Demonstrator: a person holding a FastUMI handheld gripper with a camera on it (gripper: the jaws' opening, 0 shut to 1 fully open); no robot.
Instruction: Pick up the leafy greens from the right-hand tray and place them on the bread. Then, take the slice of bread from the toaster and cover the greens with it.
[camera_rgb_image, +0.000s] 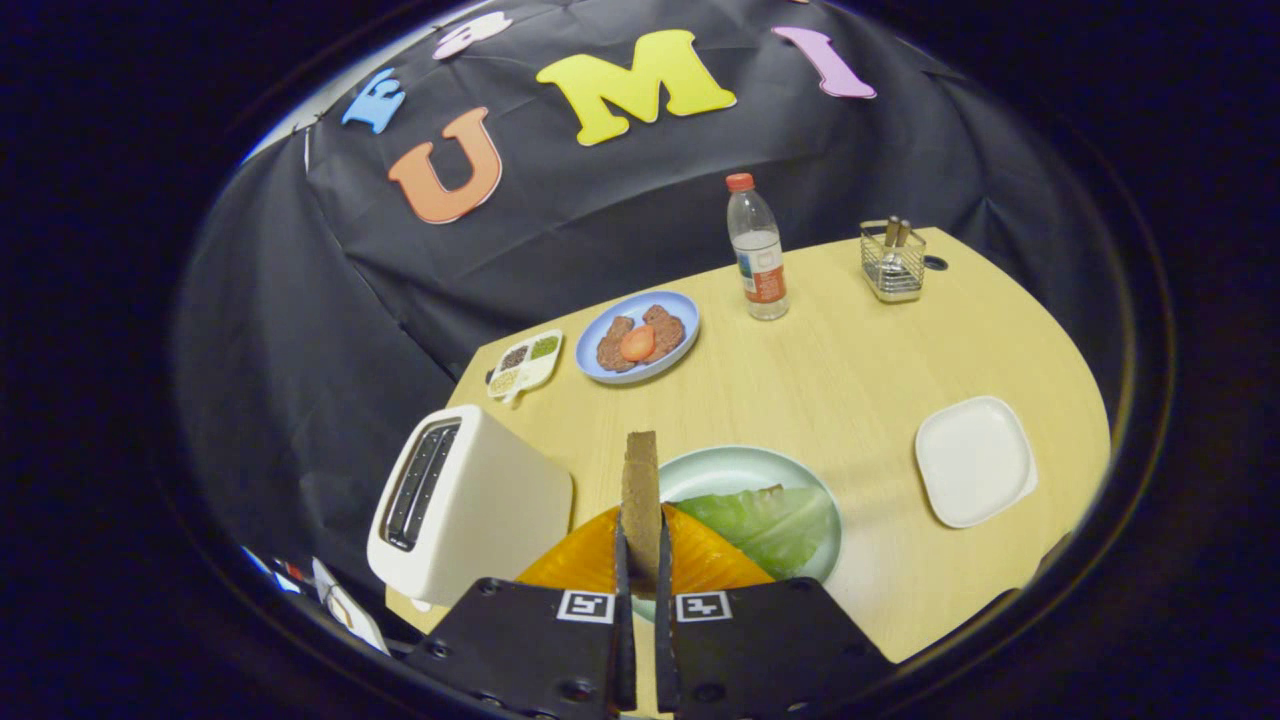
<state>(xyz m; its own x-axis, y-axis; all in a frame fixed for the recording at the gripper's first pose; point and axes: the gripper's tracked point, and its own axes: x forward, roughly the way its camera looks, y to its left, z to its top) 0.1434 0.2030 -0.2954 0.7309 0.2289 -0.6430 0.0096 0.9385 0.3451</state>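
Bread slice (640, 490) clamped upright in tool (640, 570), above greens (770, 522) on plate (740, 465), toaster (465, 505) beside

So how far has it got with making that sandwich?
The leafy greens already lie on the round plate. The gripper is shut on the bread slice, held upright beside the toaster. Left: laying that slice over the greens.
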